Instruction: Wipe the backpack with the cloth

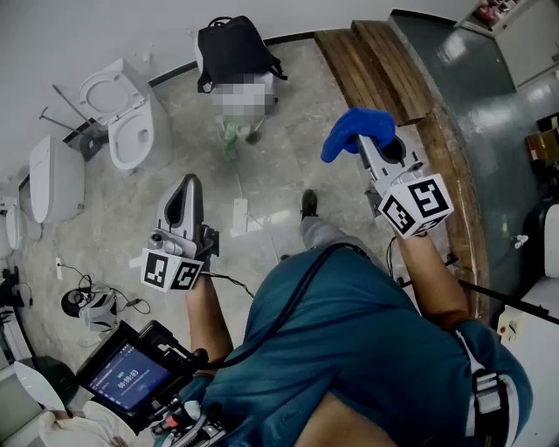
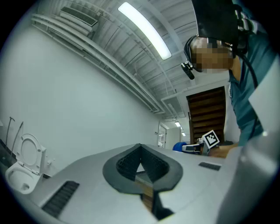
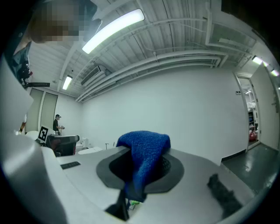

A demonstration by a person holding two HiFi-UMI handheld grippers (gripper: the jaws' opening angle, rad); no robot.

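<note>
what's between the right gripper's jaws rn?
A blue knitted cloth, pinched by the right gripper and bunched over its tips. The cloth covers the inner jaw faces, so the contact is hidden.

Cloth (image 3: pixel 146 151) pinched part hidden between fingers (image 3: pixel 175 168), screen (image 1: pixel 127 375) text too small to read

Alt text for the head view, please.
A person holds two grippers over a floor: the right gripper clamps a blue cloth, the left gripper is shut and empty. A black backpack sits ahead by the wall, near a white toilet.
</note>
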